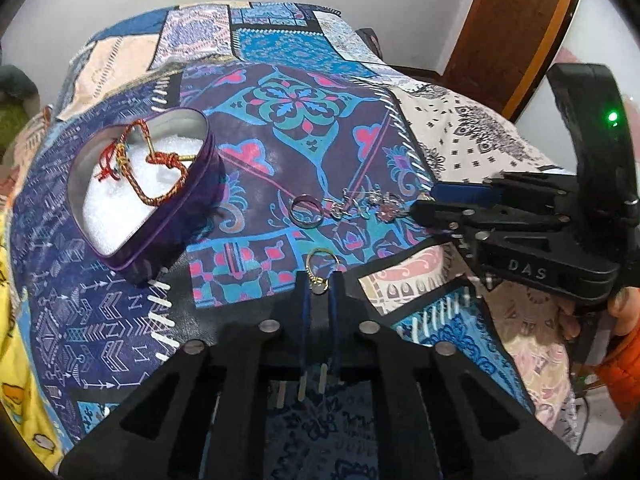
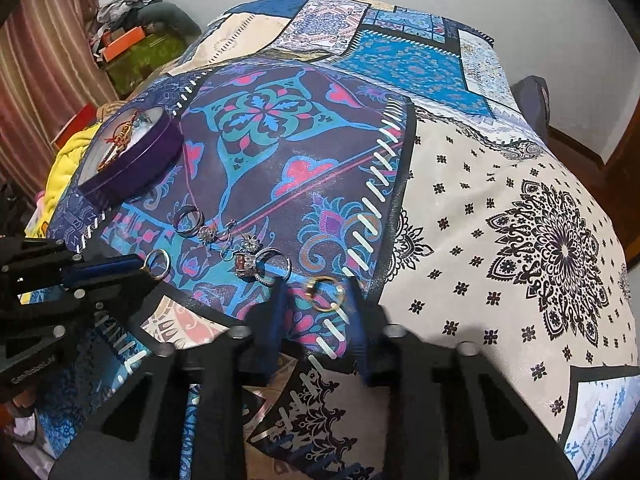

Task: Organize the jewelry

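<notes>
Now, at the left, the purple tin (image 1: 160,216) stands open on the quilt (image 1: 280,128), a braided bracelet (image 1: 160,176) inside, near the quilt's left edge. Right of it is bare cloth, then a silver ring (image 1: 306,210) and a cluster of rings (image 1: 368,206). The left gripper (image 1: 320,280) pinches a gold ring (image 1: 322,264). The right gripper (image 2: 318,292) is open, its fingers on both sides of another gold ring (image 2: 324,294). Further right, the white patch (image 2: 520,220) lies free to the edge.
</notes>
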{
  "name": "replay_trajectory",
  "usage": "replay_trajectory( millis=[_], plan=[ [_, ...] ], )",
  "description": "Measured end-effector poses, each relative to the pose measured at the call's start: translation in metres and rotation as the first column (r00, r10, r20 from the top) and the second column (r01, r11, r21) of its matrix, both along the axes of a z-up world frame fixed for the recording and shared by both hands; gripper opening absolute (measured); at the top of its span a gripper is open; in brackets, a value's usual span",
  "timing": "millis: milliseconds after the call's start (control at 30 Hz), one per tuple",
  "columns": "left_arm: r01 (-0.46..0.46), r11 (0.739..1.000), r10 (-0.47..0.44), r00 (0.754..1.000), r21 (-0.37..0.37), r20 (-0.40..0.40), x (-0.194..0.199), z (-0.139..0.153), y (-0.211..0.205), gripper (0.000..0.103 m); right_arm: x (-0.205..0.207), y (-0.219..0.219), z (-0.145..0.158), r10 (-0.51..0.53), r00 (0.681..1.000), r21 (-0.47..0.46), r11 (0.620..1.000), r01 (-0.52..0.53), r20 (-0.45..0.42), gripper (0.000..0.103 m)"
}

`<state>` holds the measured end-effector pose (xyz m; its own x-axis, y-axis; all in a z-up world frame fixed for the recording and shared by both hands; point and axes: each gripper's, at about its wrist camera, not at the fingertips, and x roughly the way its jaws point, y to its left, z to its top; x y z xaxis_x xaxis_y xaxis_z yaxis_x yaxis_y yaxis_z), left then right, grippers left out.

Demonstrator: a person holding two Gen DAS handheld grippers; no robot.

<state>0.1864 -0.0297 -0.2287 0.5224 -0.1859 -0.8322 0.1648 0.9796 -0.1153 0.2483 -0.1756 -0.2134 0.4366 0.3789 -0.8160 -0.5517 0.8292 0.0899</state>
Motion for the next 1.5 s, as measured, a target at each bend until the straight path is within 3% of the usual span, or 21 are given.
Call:
replay_trajectory(
  millis=[133, 367, 667, 1067, 1500],
  plan=[
    [-0.005, 0.999, 0.004, 1.000, 0.035, 0.019, -0.002, 0.003, -0.004, 0.007, 0.000, -0.005, 0.000, -0.011, 1.000, 0.036, 0.999, 0.011, -0.017, 0.015],
    [-0.021, 1.000, 0.021, 0.999, 0.012, 0.048, -0.009, 0.018, 0.003, 0.007, -0.005, -0.008, 0.007, -0.023, 1.000, 0.057, 0.998, 0.024, -0.011, 0.015],
    [-0.058, 0.998, 0.059, 0.992, -0.013, 0.110, -0.018, 0.048, 0.019, 0.007, -0.013, 0.002, 0.044, -0.017, 0.998, 0.117, 0.993, 0.010, 0.059, 0.015],
    [-0.118, 0.993, 0.122, 0.971, -0.029, 0.208, -0.029, 0.089, 0.047, 0.007, -0.027, 0.030, 0.097, 0.014, 0.985, 0.201, 0.978, -0.050, 0.173, 0.015],
    [-0.173, 0.984, 0.177, 0.942, -0.040, 0.286, -0.033, 0.113, 0.085, 0.007, -0.032, 0.073, 0.117, 0.075, 0.974, 0.240, 0.962, -0.127, 0.214, 0.015]
  ],
)
